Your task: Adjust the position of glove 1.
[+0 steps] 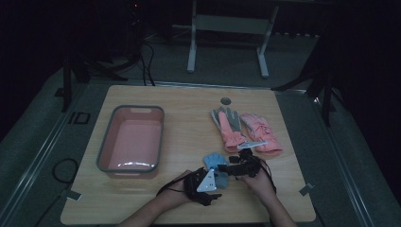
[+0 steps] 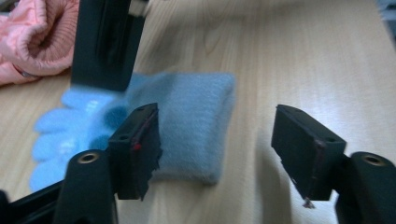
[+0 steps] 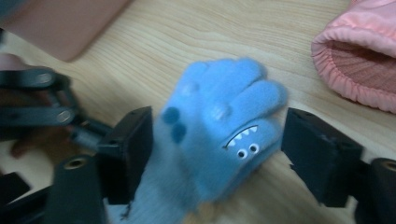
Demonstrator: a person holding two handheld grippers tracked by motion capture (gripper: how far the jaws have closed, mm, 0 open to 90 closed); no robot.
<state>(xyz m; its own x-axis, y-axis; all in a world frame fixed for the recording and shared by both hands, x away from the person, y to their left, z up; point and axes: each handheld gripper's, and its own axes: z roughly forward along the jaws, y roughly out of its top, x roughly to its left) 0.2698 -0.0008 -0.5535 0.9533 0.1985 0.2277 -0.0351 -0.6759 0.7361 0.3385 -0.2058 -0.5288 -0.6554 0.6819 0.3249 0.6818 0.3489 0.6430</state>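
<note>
A small blue glove [image 1: 214,161] with a monster face lies on the wooden table near the front. In the right gripper view its fingers [image 3: 224,126] sit between the jaws of my right gripper [image 3: 226,149]. The jaws stand close on either side, and I see no firm pinch. In the left gripper view the glove's grey-blue cuff [image 2: 191,126] lies against the left jaw of my left gripper [image 2: 222,144], with a wide gap to the other jaw. A jaw of the right gripper [image 2: 105,42] stands over the glove's fingers. From above, both grippers [image 1: 208,182] [image 1: 241,165] meet at the glove.
A pink basin [image 1: 132,142] stands at the left of the table. Two pink gloves [image 1: 229,127] [image 1: 260,132] lie just beyond the grippers on the right; one open cuff [image 3: 359,60] is close to the right gripper. A round hole [image 1: 225,100] marks the far edge.
</note>
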